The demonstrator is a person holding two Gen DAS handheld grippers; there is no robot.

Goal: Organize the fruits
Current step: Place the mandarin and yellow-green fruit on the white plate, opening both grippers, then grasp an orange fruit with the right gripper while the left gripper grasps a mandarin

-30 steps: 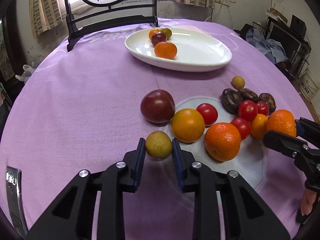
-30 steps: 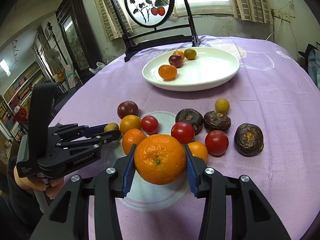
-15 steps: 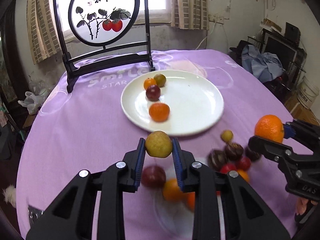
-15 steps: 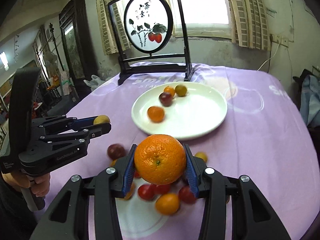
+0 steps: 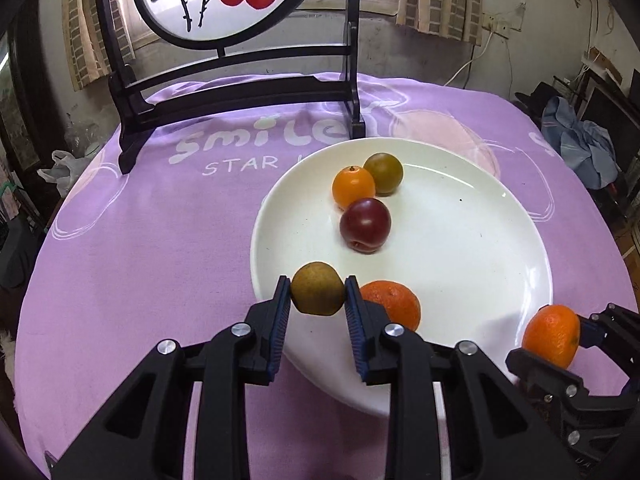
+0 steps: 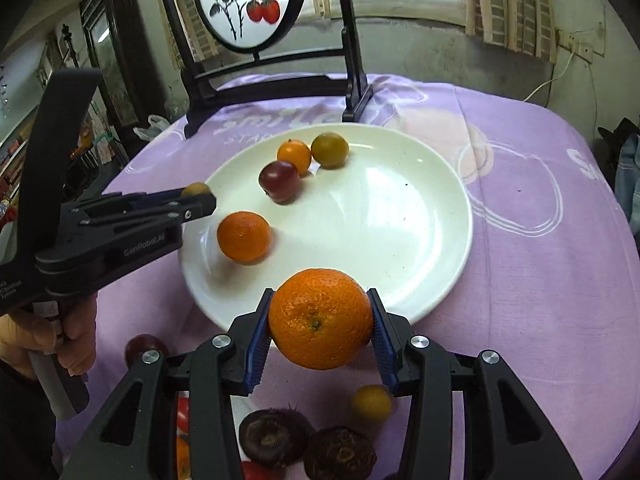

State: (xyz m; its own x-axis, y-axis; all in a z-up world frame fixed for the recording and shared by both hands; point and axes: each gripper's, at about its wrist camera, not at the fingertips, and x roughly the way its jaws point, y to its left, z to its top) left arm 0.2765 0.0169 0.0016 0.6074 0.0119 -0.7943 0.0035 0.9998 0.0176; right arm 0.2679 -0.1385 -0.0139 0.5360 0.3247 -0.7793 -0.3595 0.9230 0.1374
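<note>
A lilac cloth with white lettering and pale looping outlines covers the bench, and the plate on it is plain glossy white. On the plate lie a bright orange fruit, an olive-green one, a dark red plum and an orange mandarin. Both tools are black with blue pads (ribbed ones): the left tool shows a yellow-brown fruit, the right tool a dimpled orange.

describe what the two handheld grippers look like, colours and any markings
Both are black plastic two-finger tools. The left gripper and right gripper have ribbed blue pads and silver screw heads at the pivots. White lettering runs along the left one's body.
</note>
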